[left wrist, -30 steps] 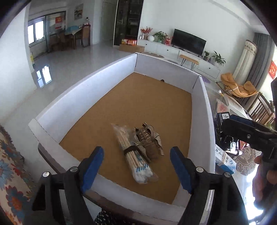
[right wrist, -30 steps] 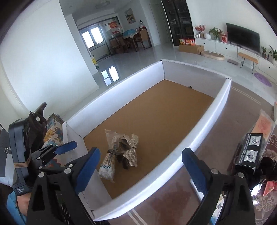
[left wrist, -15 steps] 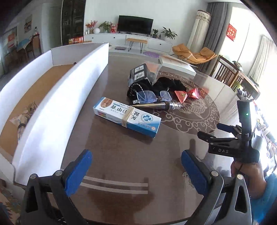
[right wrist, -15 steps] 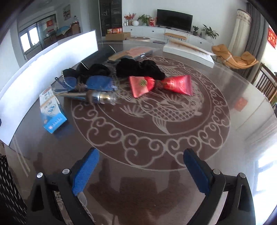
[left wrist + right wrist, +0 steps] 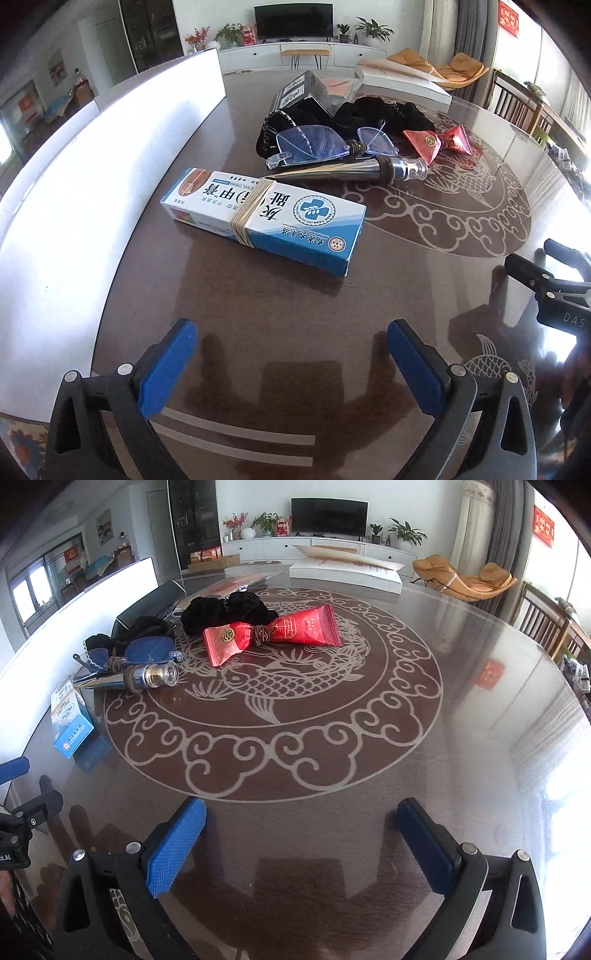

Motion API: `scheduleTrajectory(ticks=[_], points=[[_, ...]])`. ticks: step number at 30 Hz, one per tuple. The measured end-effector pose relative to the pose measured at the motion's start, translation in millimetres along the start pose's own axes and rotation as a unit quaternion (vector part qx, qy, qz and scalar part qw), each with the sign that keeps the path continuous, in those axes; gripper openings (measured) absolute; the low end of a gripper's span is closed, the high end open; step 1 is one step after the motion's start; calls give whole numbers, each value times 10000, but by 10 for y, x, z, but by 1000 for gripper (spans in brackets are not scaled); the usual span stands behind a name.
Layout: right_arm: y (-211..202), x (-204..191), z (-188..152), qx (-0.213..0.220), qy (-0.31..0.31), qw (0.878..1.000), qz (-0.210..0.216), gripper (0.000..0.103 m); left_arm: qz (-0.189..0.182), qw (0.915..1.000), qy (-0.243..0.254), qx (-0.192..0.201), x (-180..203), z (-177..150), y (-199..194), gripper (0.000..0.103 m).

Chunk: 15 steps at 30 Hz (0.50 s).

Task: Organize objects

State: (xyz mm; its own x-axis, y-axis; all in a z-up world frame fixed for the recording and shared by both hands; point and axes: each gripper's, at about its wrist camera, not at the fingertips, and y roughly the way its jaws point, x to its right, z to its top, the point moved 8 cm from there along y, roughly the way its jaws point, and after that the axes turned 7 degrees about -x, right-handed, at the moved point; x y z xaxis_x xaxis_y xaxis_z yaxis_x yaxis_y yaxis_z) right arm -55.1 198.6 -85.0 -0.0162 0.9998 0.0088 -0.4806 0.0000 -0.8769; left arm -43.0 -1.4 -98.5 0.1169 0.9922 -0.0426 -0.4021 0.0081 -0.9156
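Between picks, by the look of things: hovering low over the dark patterned table (image 5: 461,720) with the left gripper (image 5: 291,345) spread wide and empty, nothing between its blue pads, and with the right gripper (image 5: 301,825) empty too, opening further over bare tabletop. Straight ahead of the left gripper, apart from it: a blue-and-white box (image 5: 264,219) banded with rubber bands, flat on the table and angled across the view. Just beyond that, clear glasses (image 5: 314,146) resting against a tapered metal piece (image 5: 351,171) tied to them, then a heap of black cloth (image 5: 225,613). Ahead of the right gripper and well apart from it, a pair of red packets (image 5: 273,633) knotted together at the middle, touching the black cloth. Along the left edge, the white-walled tray (image 5: 74,177) — probably the destination for all of this, though hidden inside from here. Likely next: choosing one bundle and closing in on it. For the left side, most plausibly the box, being nearest; calls for moving forward and down, turning the wrist so the pads straddle the narrow sides rather than the long axis, then clenching near the bands. For the right side, reaching much further forward to the red packets — best taken at the knot, since soft wrappers could slip or crumple.
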Motion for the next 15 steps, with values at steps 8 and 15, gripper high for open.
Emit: scheduleTrajectory(ticks=[8, 15], points=[[19, 7, -6, -4, -8, 10000, -16, 103, -78, 9995, -293, -7, -82, 6, 51, 103], [18, 6, -5, -4, -8, 10000, -16, 103, -77, 9995, -296, -5, -75, 8, 53, 103]])
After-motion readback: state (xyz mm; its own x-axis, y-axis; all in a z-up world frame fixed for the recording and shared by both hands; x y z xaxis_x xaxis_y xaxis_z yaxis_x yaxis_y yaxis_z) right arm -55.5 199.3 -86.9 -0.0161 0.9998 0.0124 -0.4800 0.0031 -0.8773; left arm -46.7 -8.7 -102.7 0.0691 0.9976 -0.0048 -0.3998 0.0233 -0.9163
